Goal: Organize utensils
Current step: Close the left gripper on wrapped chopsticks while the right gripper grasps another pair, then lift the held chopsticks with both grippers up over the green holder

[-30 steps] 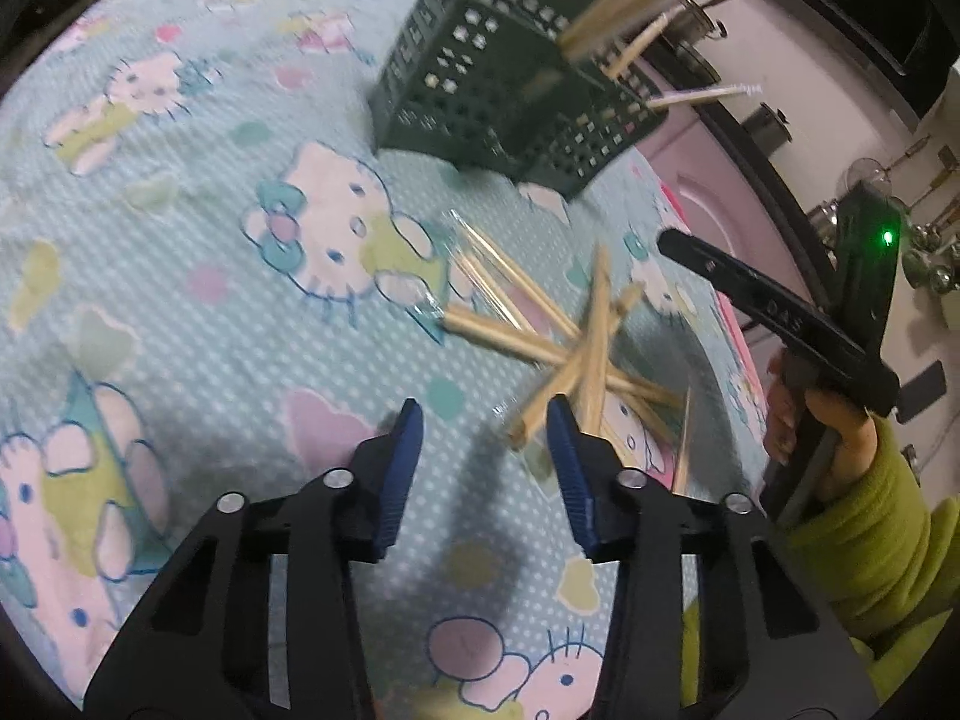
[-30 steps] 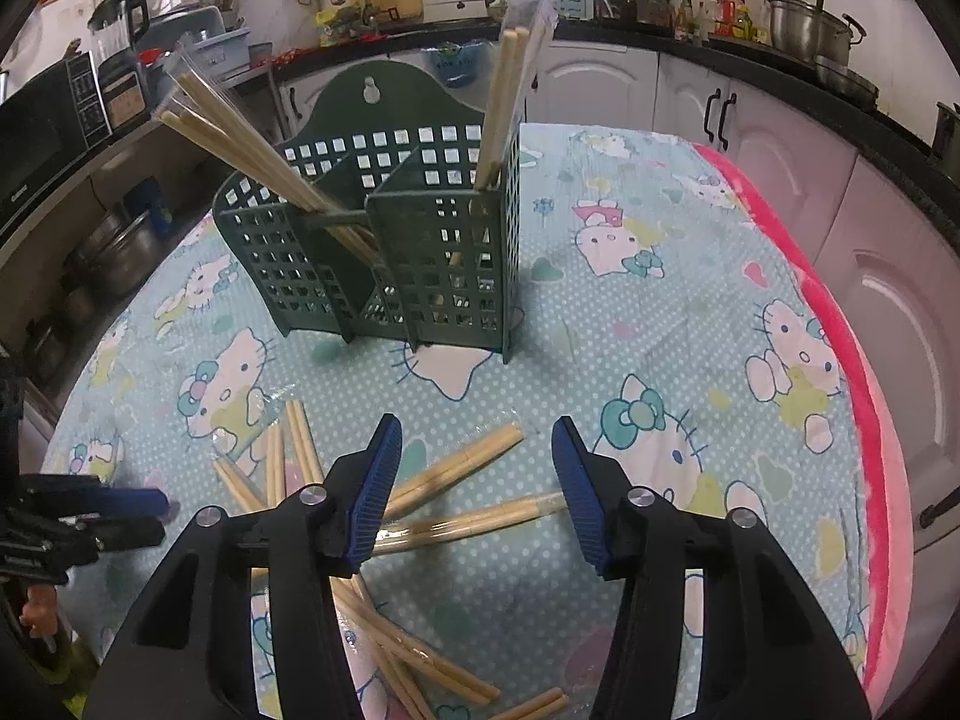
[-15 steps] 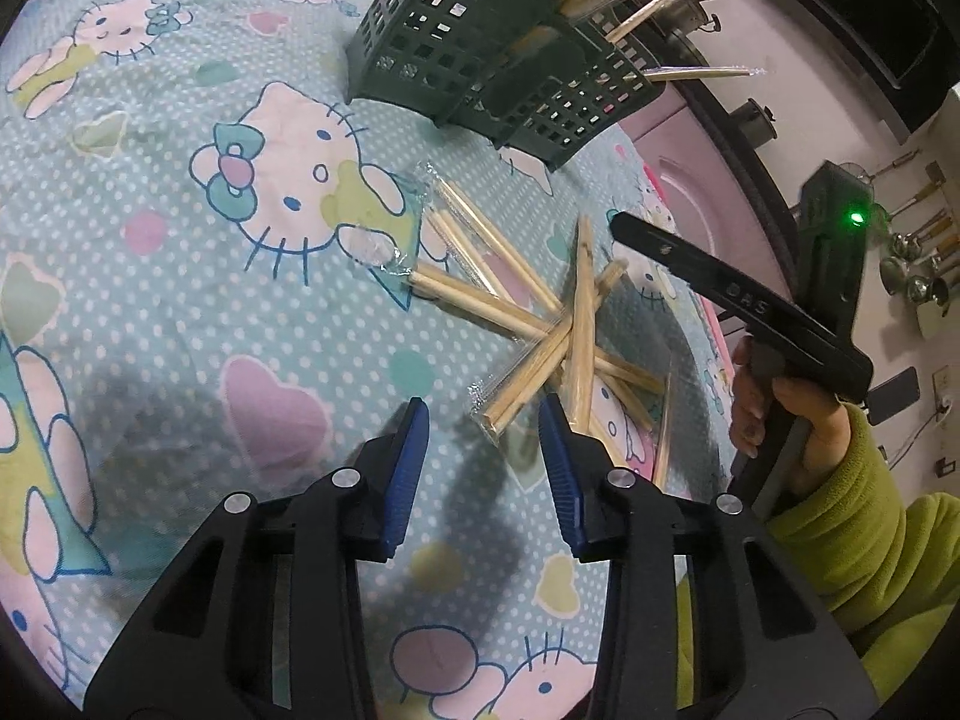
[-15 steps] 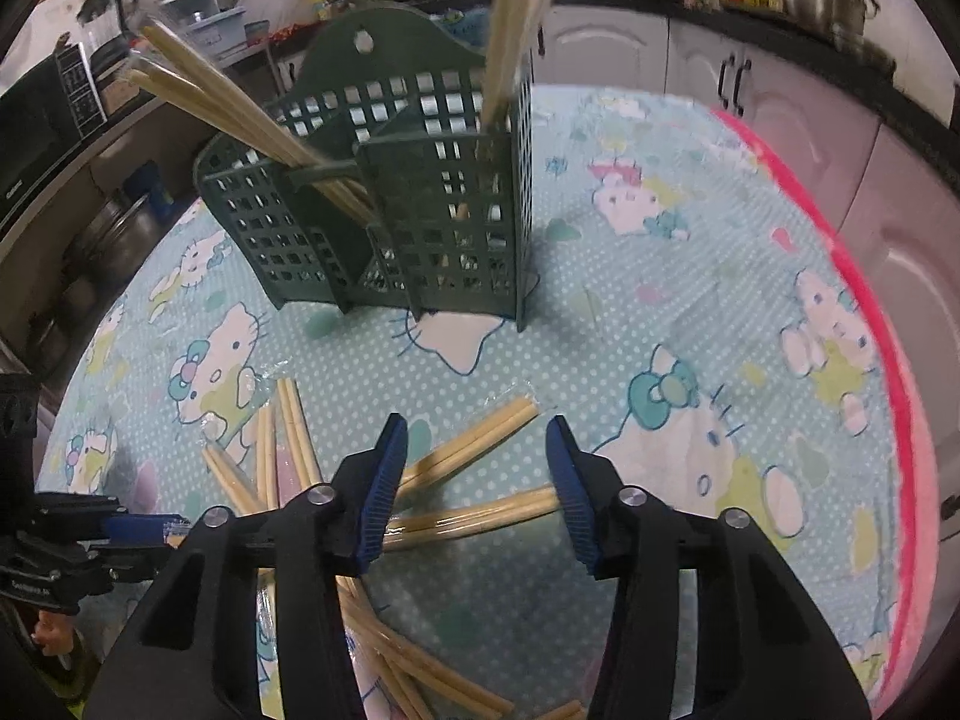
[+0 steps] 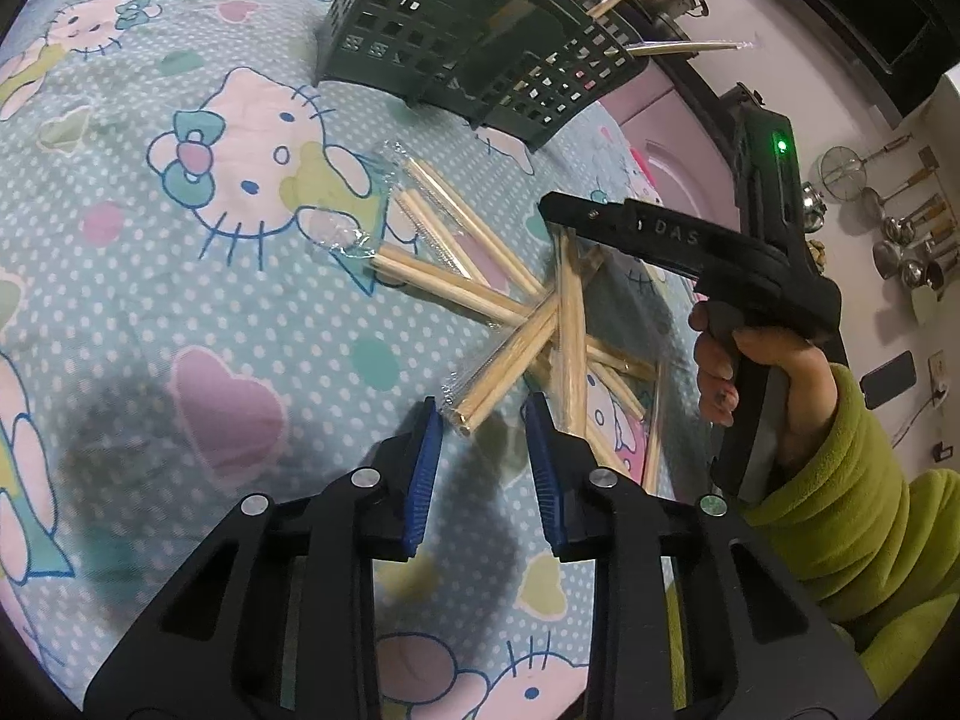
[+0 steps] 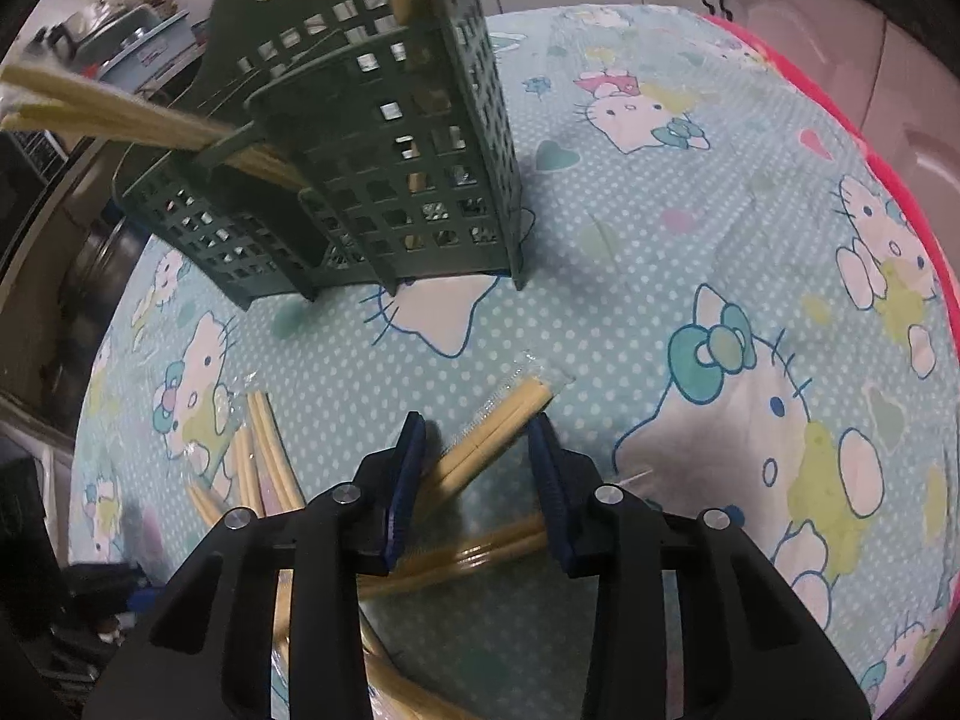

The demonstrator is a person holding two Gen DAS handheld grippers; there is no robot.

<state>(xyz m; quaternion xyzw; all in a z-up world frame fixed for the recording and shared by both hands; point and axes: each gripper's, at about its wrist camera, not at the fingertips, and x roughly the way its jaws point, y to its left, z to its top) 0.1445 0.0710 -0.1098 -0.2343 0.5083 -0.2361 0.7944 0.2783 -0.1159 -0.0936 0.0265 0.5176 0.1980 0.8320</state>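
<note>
Left gripper: I have brought it lower and nearer the pile since a second ago; its blue-padded fingers have drawn in from wide to a moderate gap and hold nothing.
Left target: the near end of a cellophane-wrapped pair of pale wooden chopsticks lies just ahead of the fingers, almost between the tips.
Right gripper: it too has dropped toward the table; its fingers stand moderately apart, empty, straddling another wrapped chopstick pair.
Contact: I cannot tell whether either pad touches the wrapper yet.
Loose pile: more wrapped wooden chopsticks lie crossed over one another on the blue cartoon-cat tablecloth covering the table.
Holder: the dark green perforated plastic utensil basket stands upright beyond the pile, with several chopstick pairs already leaning in its compartments.
Meaning for the task: both descents look like set-ups for a two-handed pick, so I judge sorting is partly done, with many pairs left.
Risk: crossed sticks may drag neighbours when lifted; slick wrappers could slip.
</note>
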